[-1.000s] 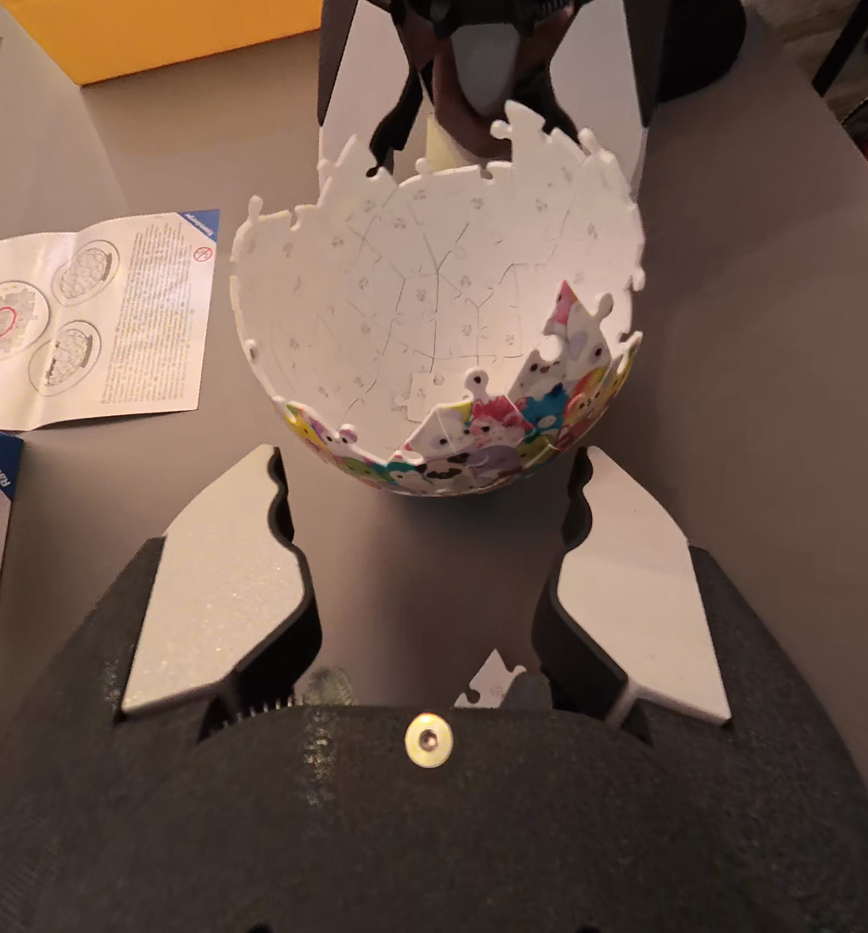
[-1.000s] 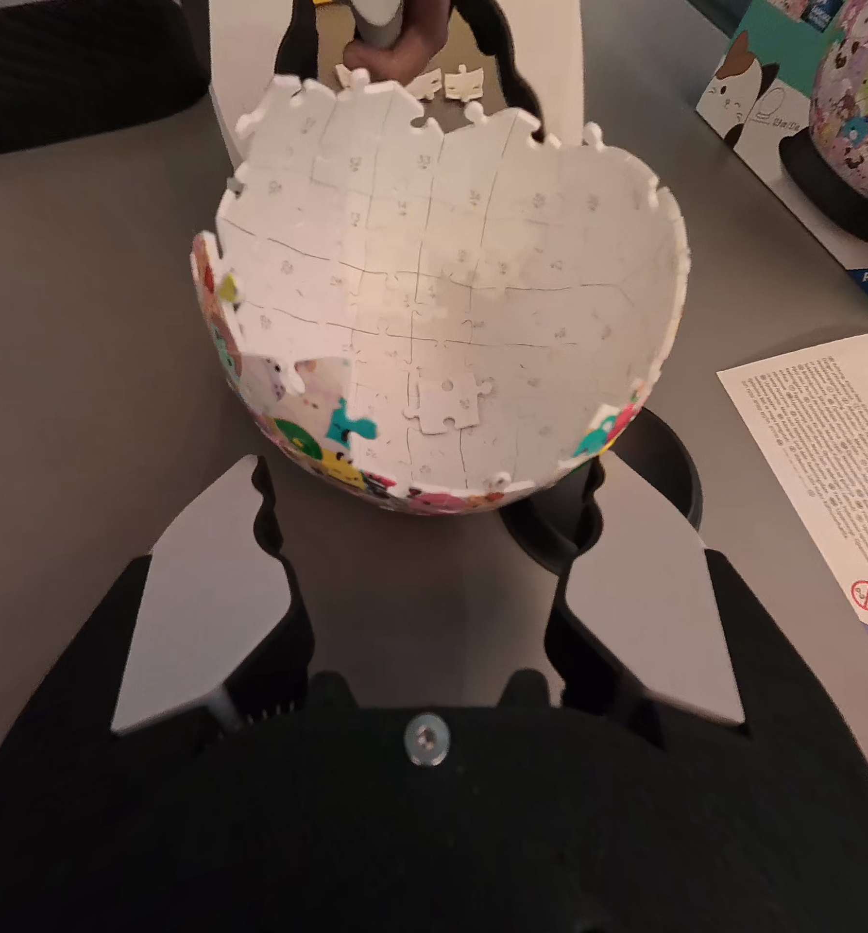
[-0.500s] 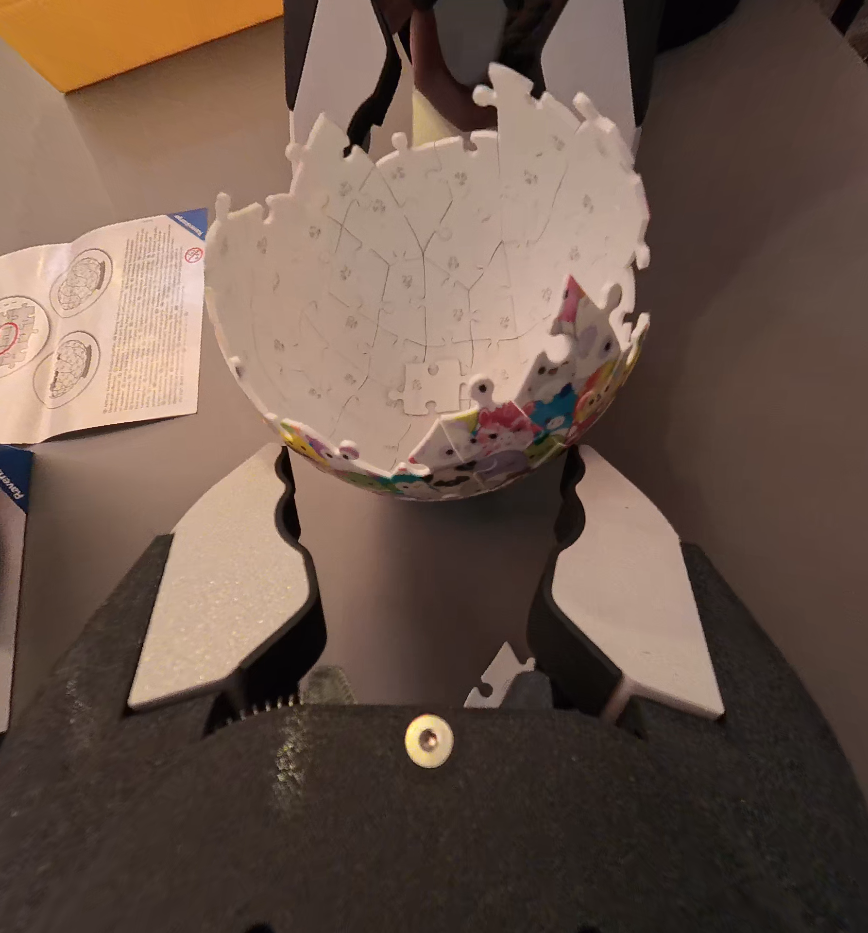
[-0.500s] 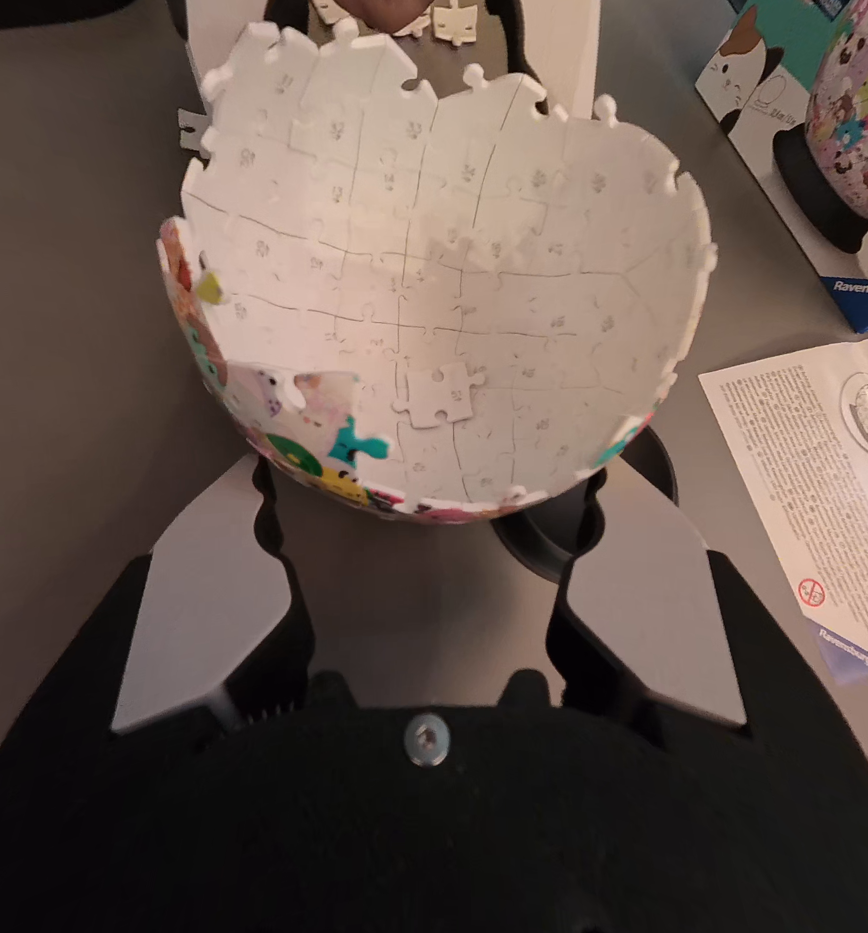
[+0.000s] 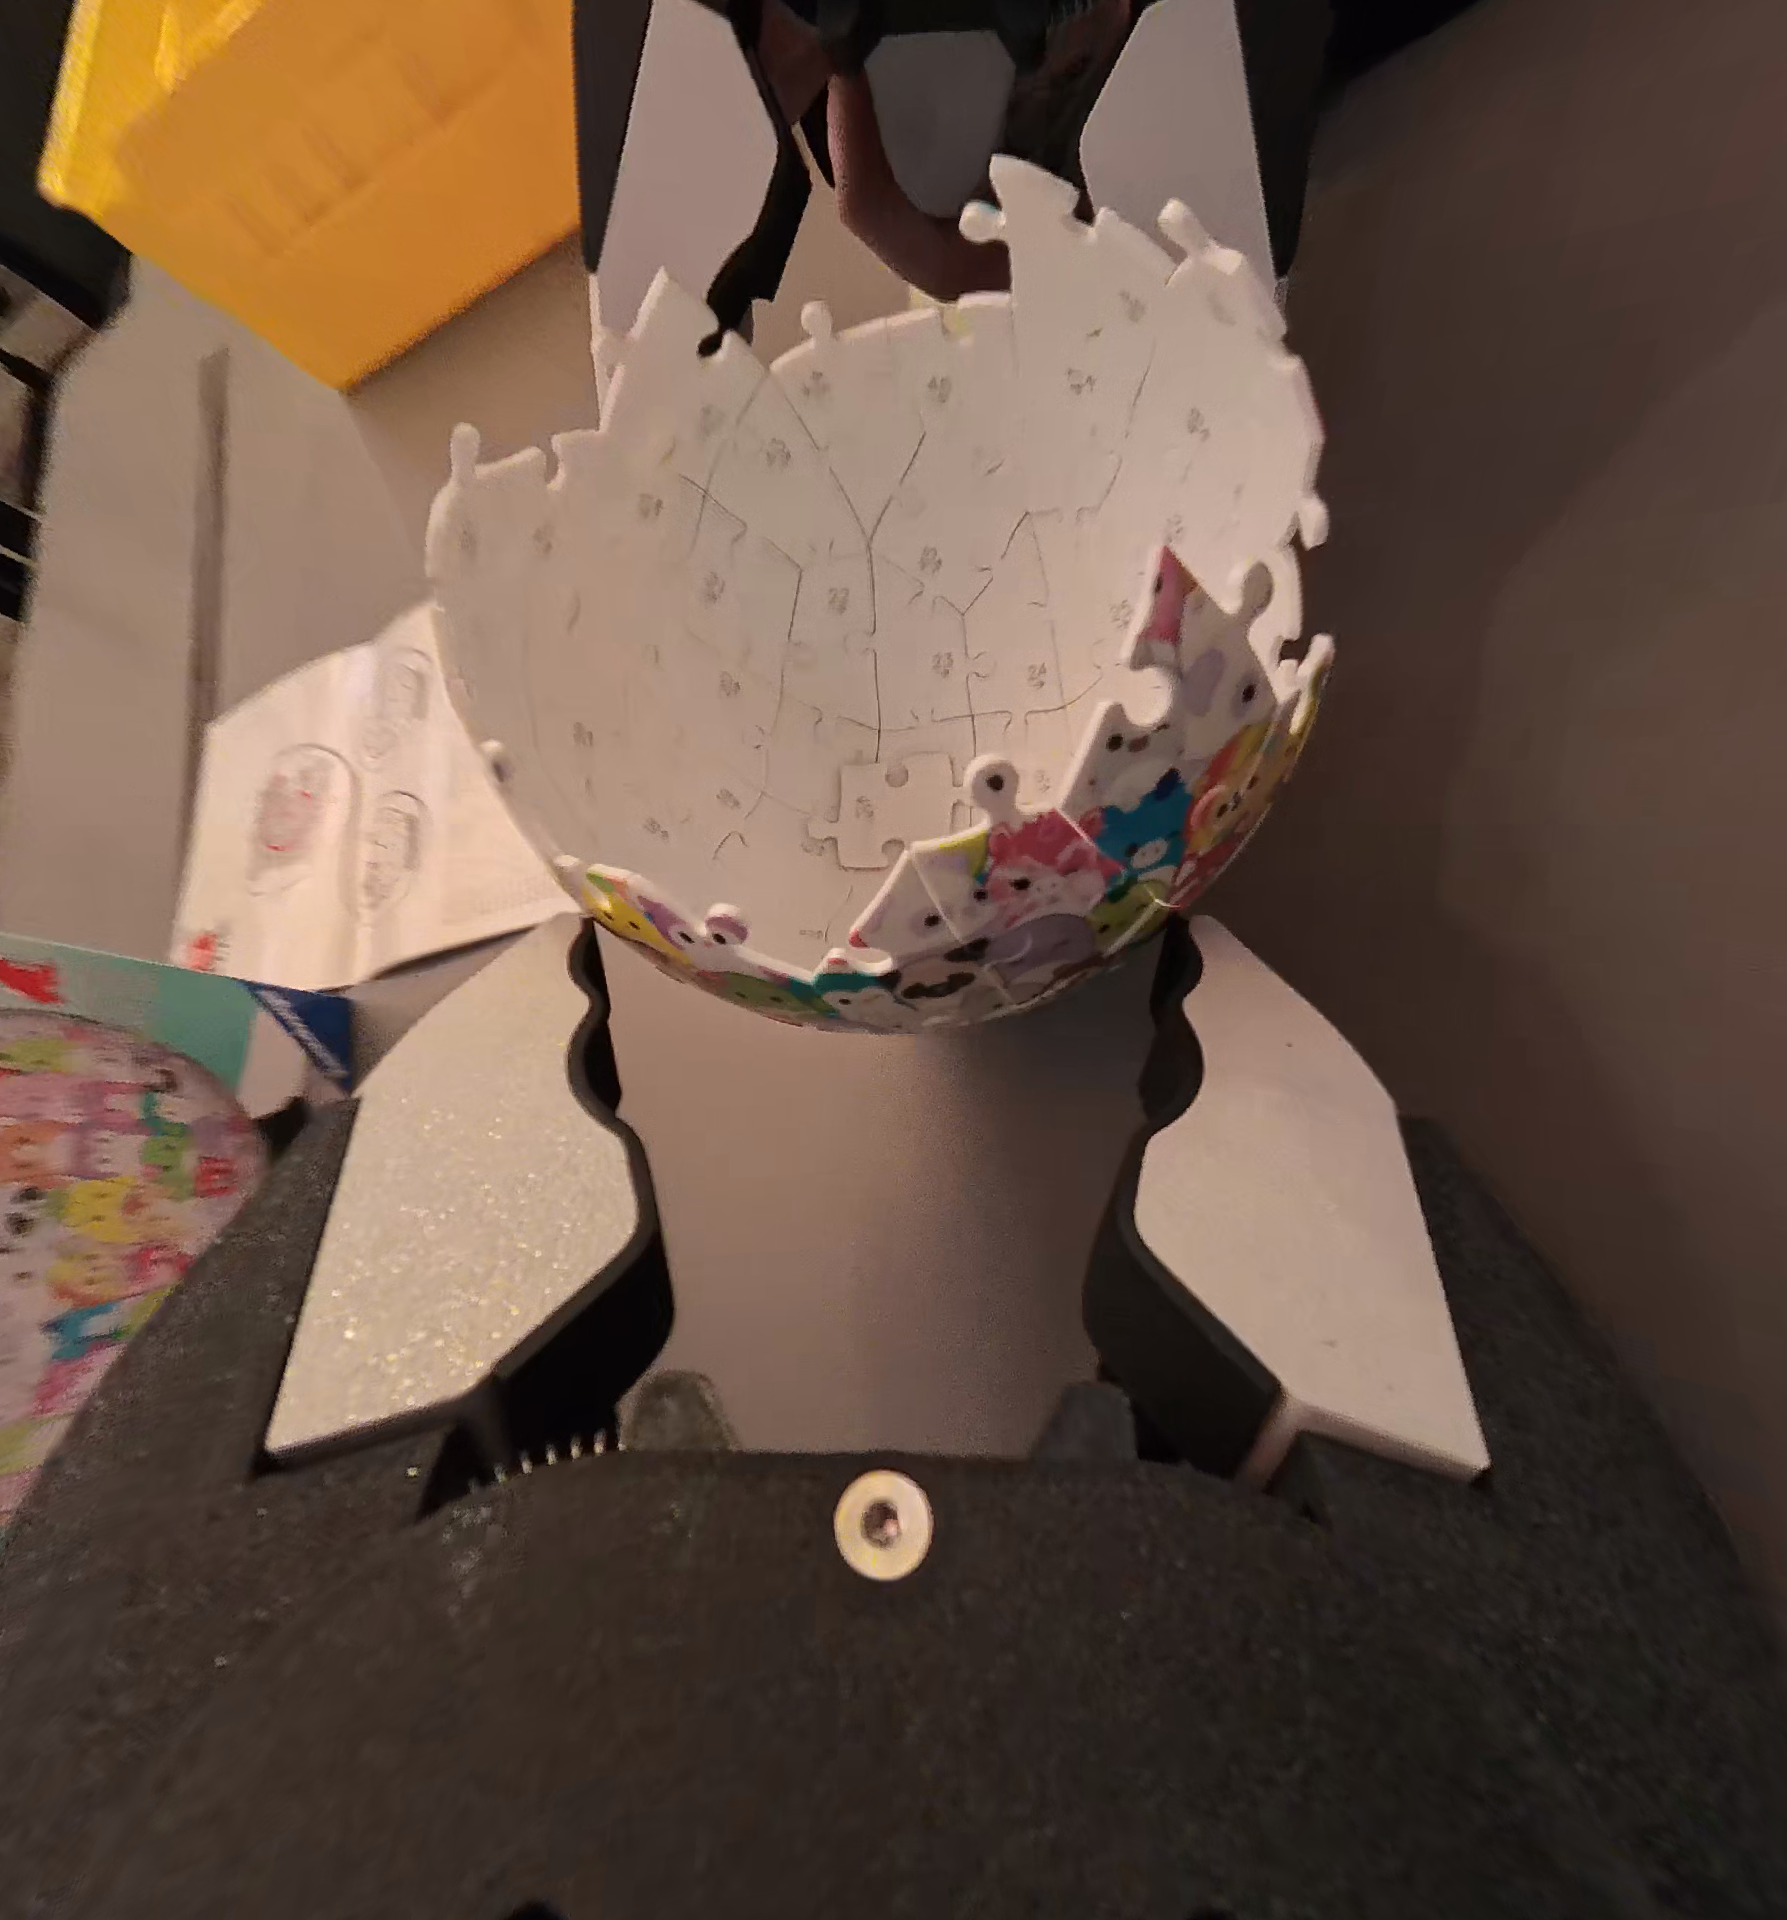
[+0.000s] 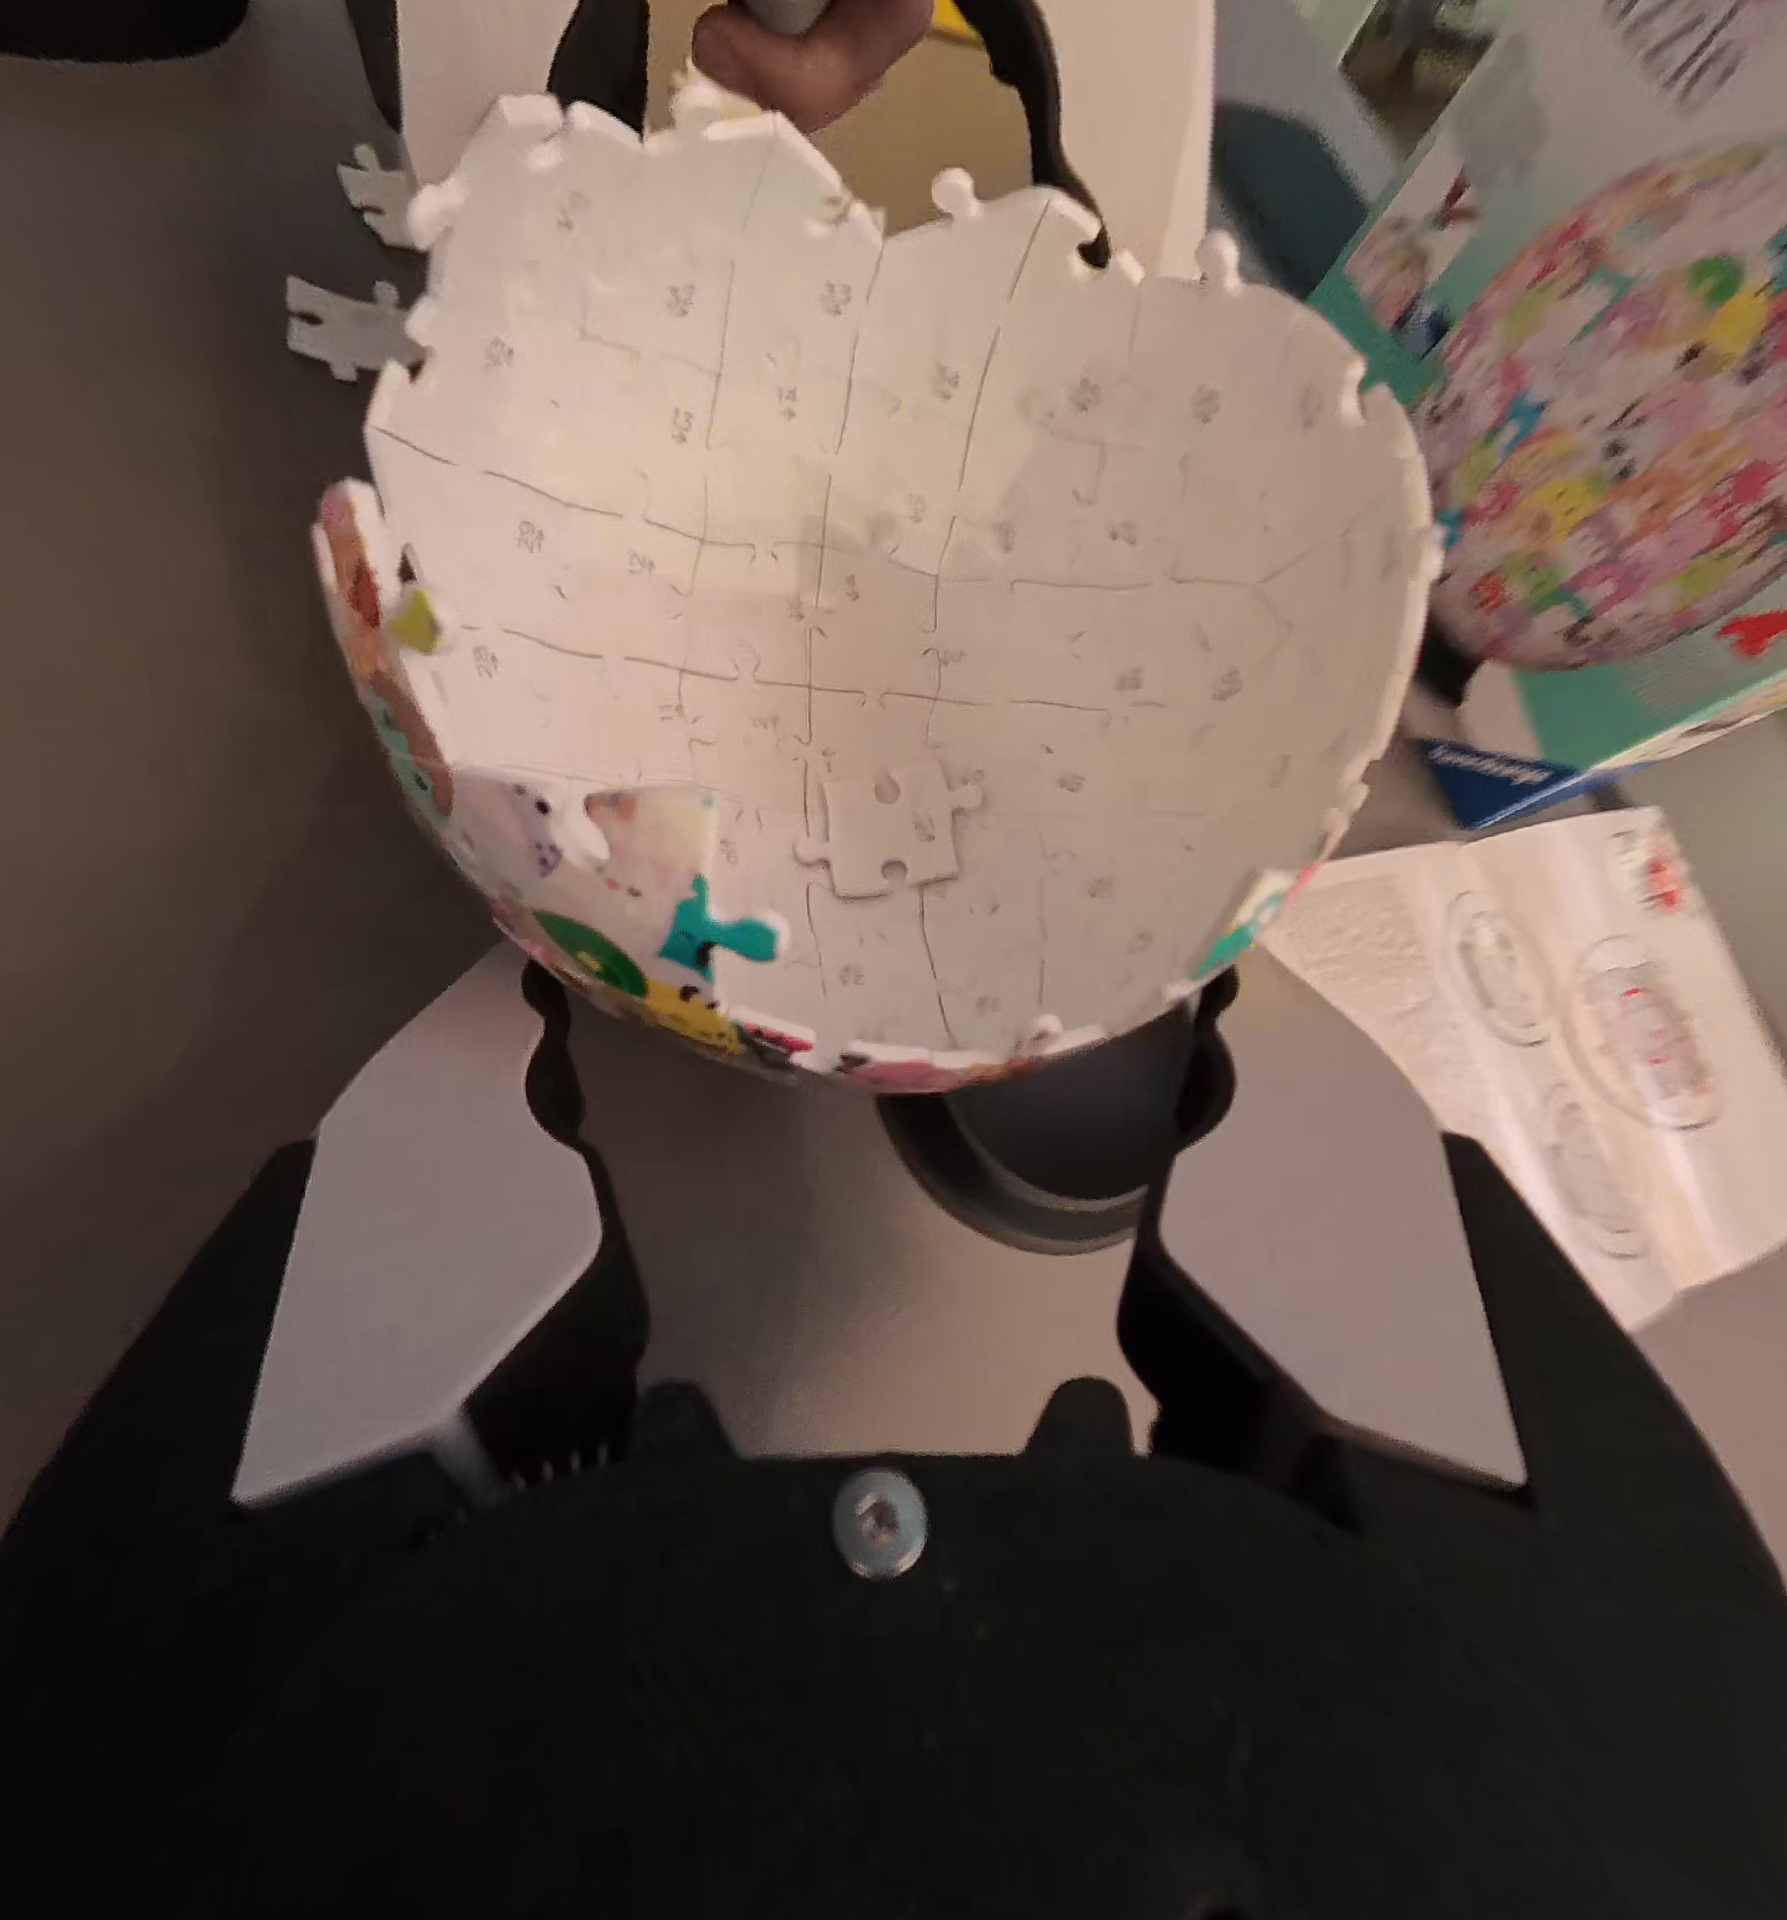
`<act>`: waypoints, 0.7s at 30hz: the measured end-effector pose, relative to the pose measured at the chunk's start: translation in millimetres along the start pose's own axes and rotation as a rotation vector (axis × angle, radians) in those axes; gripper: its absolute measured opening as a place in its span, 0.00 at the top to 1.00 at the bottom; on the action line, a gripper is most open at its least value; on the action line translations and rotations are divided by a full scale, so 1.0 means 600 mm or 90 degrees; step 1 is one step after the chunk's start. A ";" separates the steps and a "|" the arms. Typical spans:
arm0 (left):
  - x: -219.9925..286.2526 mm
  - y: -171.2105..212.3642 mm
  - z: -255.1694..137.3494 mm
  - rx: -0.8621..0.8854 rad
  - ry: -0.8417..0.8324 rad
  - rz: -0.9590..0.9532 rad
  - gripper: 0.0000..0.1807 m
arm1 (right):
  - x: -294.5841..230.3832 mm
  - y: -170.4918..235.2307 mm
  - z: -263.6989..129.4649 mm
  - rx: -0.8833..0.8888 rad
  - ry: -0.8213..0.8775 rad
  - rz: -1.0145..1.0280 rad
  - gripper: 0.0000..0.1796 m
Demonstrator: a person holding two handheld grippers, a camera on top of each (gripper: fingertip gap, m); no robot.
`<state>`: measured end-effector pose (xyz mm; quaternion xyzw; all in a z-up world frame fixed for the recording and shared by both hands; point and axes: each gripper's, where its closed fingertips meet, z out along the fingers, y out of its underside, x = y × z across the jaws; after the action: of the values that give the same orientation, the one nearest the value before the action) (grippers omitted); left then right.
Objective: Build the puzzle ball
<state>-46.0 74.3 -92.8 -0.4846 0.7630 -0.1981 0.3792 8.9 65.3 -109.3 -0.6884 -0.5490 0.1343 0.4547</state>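
Observation:
The half-built puzzle ball (image 5: 868, 582) is an open bowl, white inside and with colourful cartoon print outside; it also shows in the right wrist view (image 6: 920, 540). One loose white piece (image 5: 884, 810) lies inside it, also seen in the right wrist view (image 6: 889, 831). My left gripper (image 5: 881, 945) is wide open, its fingertips (image 5: 582, 945) against the bowl's lower edge. My right gripper (image 6: 868, 997) is wide open on the opposite side, its tips likewise flanking the bowl's edge. Each gripper's white fingers show beyond the bowl in the other's view.
A black ring stand (image 6: 1034, 1174) sits under the bowl's near right side. The puzzle box (image 6: 1647, 416) (image 5: 68, 1195) and an instruction leaflet (image 6: 1543, 1039) (image 5: 349, 810) lie beside it. Loose pieces (image 6: 349, 322) lie on the grey table. A yellow box (image 5: 328, 156) stands behind. The tips of one gripper are about 8 centimeters away from the tips of the other.
Both grippers have moved in on the bowl from opposite sides until their tips reach its edge. Jaw width is unchanged. Both views have tilted up, and the surroundings are blurred.

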 end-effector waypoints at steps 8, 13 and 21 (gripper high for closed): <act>-0.065 -0.044 -0.051 -0.025 -0.166 0.172 0.45 | 0.069 -0.070 -0.037 0.035 0.147 -0.187 0.36; -0.109 -0.077 -0.091 -0.039 -0.258 0.252 0.45 | 0.115 -0.119 -0.061 0.035 0.220 -0.285 0.36; -0.170 -0.110 -0.147 -0.065 -0.349 0.313 0.45 | 0.168 -0.194 -0.094 0.037 0.283 -0.375 0.36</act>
<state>-50.4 129.3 46.7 -0.3401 0.7357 0.0741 0.5810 10.1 124.9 43.1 -0.4999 -0.6075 -0.1399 0.6012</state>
